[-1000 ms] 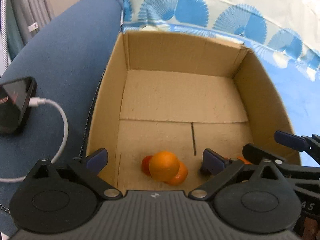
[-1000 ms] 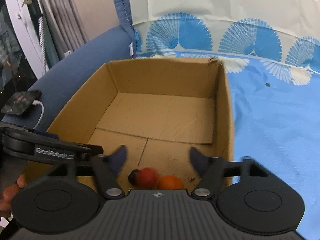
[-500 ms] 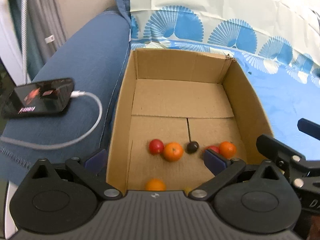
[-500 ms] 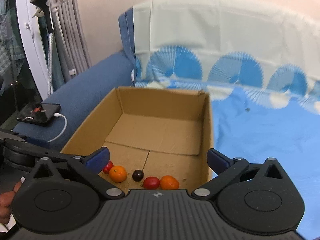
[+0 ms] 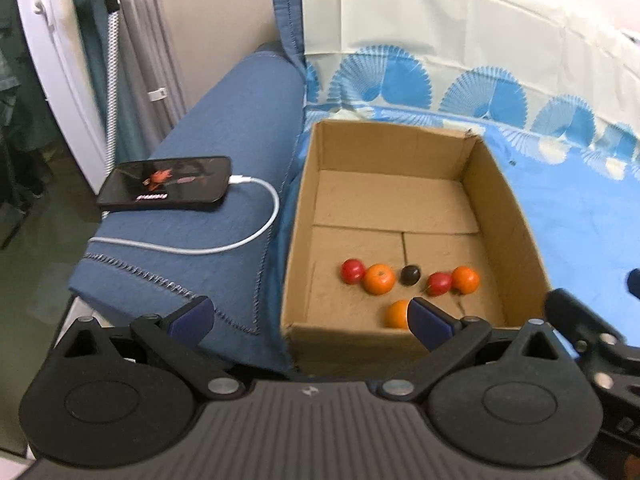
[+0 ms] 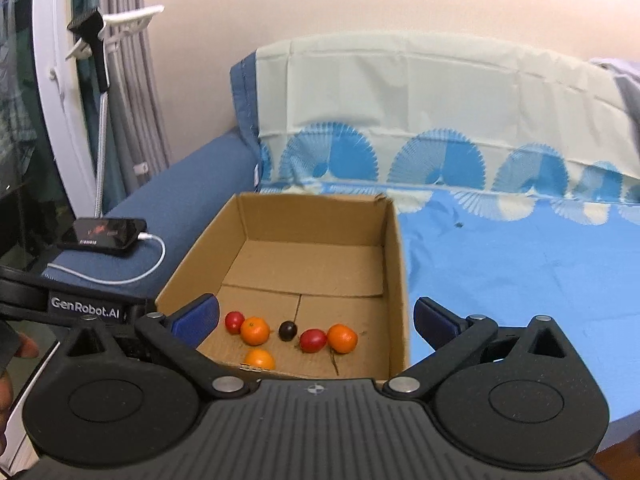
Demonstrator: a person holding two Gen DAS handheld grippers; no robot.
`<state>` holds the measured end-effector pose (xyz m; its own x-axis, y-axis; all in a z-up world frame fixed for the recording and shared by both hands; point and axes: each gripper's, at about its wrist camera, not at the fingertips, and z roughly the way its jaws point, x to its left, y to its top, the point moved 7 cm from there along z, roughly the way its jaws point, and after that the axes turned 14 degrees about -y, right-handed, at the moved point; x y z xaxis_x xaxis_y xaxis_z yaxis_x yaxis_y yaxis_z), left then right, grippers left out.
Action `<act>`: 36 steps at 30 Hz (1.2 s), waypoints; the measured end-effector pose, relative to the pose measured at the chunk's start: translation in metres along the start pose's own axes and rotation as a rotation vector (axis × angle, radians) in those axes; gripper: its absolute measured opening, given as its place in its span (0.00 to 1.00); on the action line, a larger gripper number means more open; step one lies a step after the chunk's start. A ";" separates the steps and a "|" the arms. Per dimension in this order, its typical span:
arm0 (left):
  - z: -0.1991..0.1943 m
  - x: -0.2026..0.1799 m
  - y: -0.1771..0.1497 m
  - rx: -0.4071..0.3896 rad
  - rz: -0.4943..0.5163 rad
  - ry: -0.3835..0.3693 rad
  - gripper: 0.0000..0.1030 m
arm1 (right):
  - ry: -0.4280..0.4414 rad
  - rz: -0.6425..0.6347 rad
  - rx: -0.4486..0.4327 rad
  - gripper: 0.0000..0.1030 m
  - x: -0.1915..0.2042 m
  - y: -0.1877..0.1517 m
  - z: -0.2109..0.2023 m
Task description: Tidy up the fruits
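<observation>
While both wide-open, empty grippers, left gripper (image 5: 308,320) and right gripper (image 6: 316,320), face the fruit box (image 6: 394,264), only the right view shows a thumb (image 6: 25,347).

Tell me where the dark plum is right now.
The dark plum lies on the floor of the cardboard box, mid-row at the near end in both wrist views, between an orange on its left and a red fruit on its right.

Box (image 5: 502,204): on the bed (image 5: 580,216), right of the armrest (image 5: 208,168).
Fruits (image 5: 378,279): in the box, near its front wall.
Phone (image 5: 166,185): on the armrest.
</observation>
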<state>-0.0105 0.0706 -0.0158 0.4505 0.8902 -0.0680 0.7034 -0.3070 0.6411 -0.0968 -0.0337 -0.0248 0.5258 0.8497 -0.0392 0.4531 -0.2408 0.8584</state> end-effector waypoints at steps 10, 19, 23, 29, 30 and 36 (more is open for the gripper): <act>-0.012 -0.011 -0.012 -0.046 0.063 -0.053 1.00 | -0.031 0.003 0.006 1.00 -0.009 -0.008 -0.011; -0.004 -0.008 -0.015 -0.013 0.037 -0.082 1.00 | -0.043 -0.001 0.025 1.00 -0.009 -0.008 -0.006; -0.003 -0.008 -0.012 -0.013 0.036 -0.081 1.00 | -0.049 -0.009 0.030 0.99 -0.007 -0.007 -0.002; -0.003 -0.007 -0.012 -0.013 0.027 -0.074 1.00 | -0.048 -0.023 0.046 0.99 -0.006 -0.009 0.002; -0.003 -0.006 -0.012 -0.013 0.022 -0.075 1.00 | -0.048 -0.024 0.046 1.00 -0.006 -0.009 0.002; -0.001 -0.005 -0.011 -0.008 0.013 -0.073 1.00 | -0.050 -0.034 0.052 1.00 -0.004 -0.011 0.004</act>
<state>-0.0211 0.0702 -0.0220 0.4985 0.8592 -0.1150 0.6931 -0.3154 0.6482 -0.1014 -0.0365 -0.0364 0.5438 0.8339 -0.0947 0.5075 -0.2369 0.8284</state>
